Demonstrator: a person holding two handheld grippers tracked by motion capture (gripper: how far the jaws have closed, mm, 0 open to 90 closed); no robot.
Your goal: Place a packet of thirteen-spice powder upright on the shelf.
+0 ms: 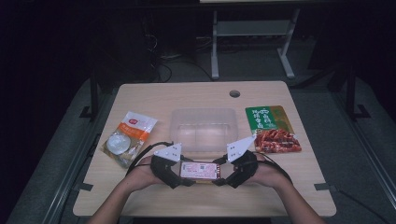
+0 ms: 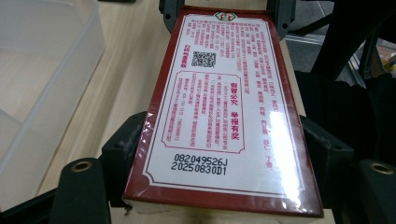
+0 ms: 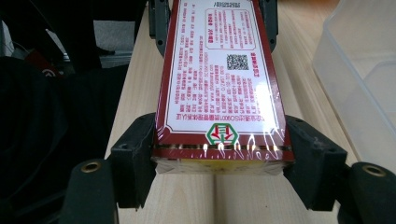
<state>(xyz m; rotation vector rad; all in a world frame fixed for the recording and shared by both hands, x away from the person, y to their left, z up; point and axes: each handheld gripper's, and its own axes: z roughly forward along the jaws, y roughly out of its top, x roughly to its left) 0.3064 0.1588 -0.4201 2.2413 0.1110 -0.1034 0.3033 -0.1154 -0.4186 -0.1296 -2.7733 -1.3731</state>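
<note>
- Left of the left gripper, well apart: clear snack pouch (image 1: 128, 137) with orange label and a round white item inside, lying flat on the wooden table (image 1: 154, 98).
- Left gripper (image 1: 180, 171): held in the person's left hand (image 1: 142, 175) near the table's front edge, grey three-cornered plate on top, cable looping behind. Jaws pinching one short end of the red-bordered box (image 1: 201, 170), one jaw on each long side, as seen in the left gripper view.
- Red-bordered box (image 2: 219, 112): spanning between the two grippers, printed white face up, wrapped in glossy film. QR code and date code readable in the left gripper view; underside contact with the table not determinable.
- Just beyond both grippers: clear plastic container (image 1: 204, 128), open-topped, standing at the table's middle; its wall at the left edge of the left gripper view (image 2: 42, 93) and at the right edge of the right gripper view (image 3: 359, 79).
- Right gripper (image 1: 223, 175): held in the right hand (image 1: 268, 175), grey plate on top. Jaws clamped on the opposite short end of the box (image 3: 222, 88), the end bearing the green-and-red emblem.
- Right of the right gripper, near: green and red snack packet (image 1: 273, 128), lying flat beside the container.
- Beyond the container: round hole (image 1: 234, 93) in the tabletop.
</note>
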